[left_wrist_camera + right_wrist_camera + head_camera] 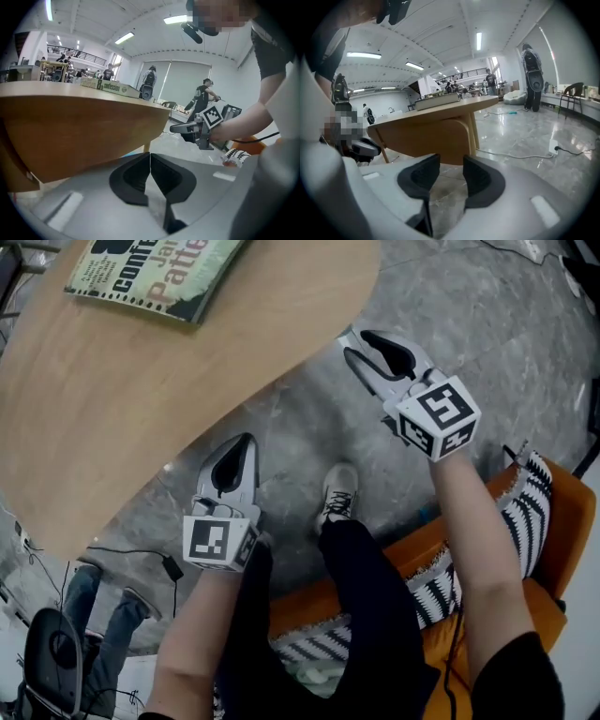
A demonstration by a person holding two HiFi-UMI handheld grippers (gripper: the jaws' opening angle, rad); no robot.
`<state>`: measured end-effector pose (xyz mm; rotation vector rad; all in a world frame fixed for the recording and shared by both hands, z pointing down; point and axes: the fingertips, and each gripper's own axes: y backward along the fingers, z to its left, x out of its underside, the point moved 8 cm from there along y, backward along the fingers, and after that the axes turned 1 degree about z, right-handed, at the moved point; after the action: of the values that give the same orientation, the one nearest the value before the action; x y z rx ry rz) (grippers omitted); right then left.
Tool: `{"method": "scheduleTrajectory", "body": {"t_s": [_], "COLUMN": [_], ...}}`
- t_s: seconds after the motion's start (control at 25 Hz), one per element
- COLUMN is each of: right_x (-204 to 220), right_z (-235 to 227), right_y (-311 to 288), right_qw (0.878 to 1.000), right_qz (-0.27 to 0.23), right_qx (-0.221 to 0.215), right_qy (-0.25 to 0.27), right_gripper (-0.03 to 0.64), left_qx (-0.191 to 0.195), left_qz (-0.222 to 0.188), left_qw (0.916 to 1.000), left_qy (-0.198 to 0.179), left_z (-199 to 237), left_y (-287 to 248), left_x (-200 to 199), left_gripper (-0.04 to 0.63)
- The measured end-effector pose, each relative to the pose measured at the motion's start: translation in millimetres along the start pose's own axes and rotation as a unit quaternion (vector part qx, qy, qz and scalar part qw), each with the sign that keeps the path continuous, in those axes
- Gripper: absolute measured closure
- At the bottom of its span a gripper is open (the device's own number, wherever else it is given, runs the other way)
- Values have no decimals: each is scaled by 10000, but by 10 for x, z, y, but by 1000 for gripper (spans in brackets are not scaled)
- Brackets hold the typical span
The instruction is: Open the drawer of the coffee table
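The wooden coffee table (141, 381) fills the upper left of the head view; no drawer front or handle shows there. My left gripper (247, 439) hangs just off the table's near edge, jaws shut with nothing between them. In the left gripper view its pads (150, 157) meet, and the table's wooden side (70, 136) rises close ahead on the left. My right gripper (354, 341) is over the grey floor, right of the table's rim, and stands open and empty. The right gripper view has the table's side and leg (440, 131) beyond the parted jaws (451, 161).
A book (155, 273) lies on the tabletop's far part. Behind me is an orange sofa (562, 549) with a striped cushion (525, 493). My shoe (337, 493) rests on the floor between the grippers. A cable (131, 551) and another person's legs (94, 615) are at lower left.
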<state>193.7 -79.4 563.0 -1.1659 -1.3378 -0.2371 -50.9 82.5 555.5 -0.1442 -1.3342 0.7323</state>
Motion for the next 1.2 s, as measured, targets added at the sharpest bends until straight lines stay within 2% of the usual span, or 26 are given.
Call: {"method": "scheduleTrajectory", "body": {"t_s": [0.16, 0.32, 0.56, 0.68, 0.92, 1.2], "right_x": [29, -31, -114, -186, -236, -212], "right_z": [-217, -324, -268, -204, -132, -146], "right_y": [-121, -255, -454, -541, -638, -573], "right_qw": [9996, 9968, 9775, 9674, 9545, 9559], "right_qz": [17, 108, 610, 735, 933, 844], "right_qx": [66, -143, -610, -834, -1267, -1388], "right_qy": [261, 776, 1927, 2274, 2534, 2445], "right_gripper": [445, 408, 382, 382, 382, 390], "left_qx": [-2, -49, -273, -332, -581, -599], "left_qz": [-164, -266, -225, -257, -277, -340], "left_qw": [9999, 9996, 9994, 9991, 9979, 9976], "left_qy": [-3, 8, -43, -97, -75, -7], "left_z": [76, 139, 241, 336, 523, 493], "left_y": [-83, -120, 3, 84, 226, 174], "left_x": [109, 185, 278, 359, 446, 443], "left_gripper": [568, 549, 522, 515, 514, 512]}}
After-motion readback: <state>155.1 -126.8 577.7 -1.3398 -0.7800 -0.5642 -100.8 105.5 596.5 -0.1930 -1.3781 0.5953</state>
